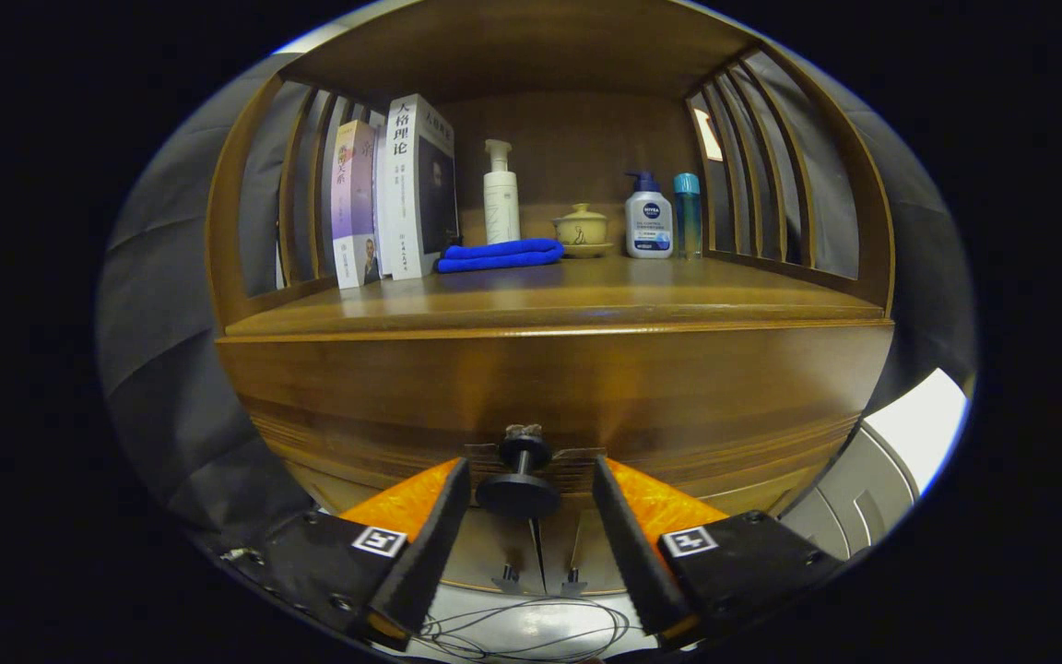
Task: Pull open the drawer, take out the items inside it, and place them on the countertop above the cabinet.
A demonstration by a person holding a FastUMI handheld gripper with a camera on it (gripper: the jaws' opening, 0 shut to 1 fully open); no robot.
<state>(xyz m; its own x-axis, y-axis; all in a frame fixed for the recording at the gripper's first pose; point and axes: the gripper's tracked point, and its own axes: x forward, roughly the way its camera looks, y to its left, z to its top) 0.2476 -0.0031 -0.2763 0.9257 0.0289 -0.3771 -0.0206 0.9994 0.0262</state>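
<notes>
Straddling the knob (518, 480), the claw (531, 489) stands open, one finger to each side of the knob's round head with a clear gap on both sides; neither pad touches it. The knob sits between the fingertips, its thin stem running forward into the drawer (549, 406) front just beyond. No gap shows around the drawer front, so it looks shut and flush with the cabinet (245, 277); whatever lies inside is hidden.

Above and beyond the fingers runs the countertop (568, 300), the wooden shelf where the items are to go. At its back, from left of the claw to right, stand books (393, 194), a folded blue cloth (499, 254), a white pump bottle (501, 194), a small lidded cup (581, 226) on a saucer, a second pump bottle (648, 219) and a slim blue-capped bottle (688, 212). The front half of the shelf is bare wood.

By my reading this is the very first step: lining up on the handle, grasp not yet made. The next move calls for closing both fingers squarely on the knob's head or stem, then pulling straight back along the drawer's run. A skewed pull could slip the pads off the small round head. Thin wires (531, 636) trail below the fingers, near enough to mind.
</notes>
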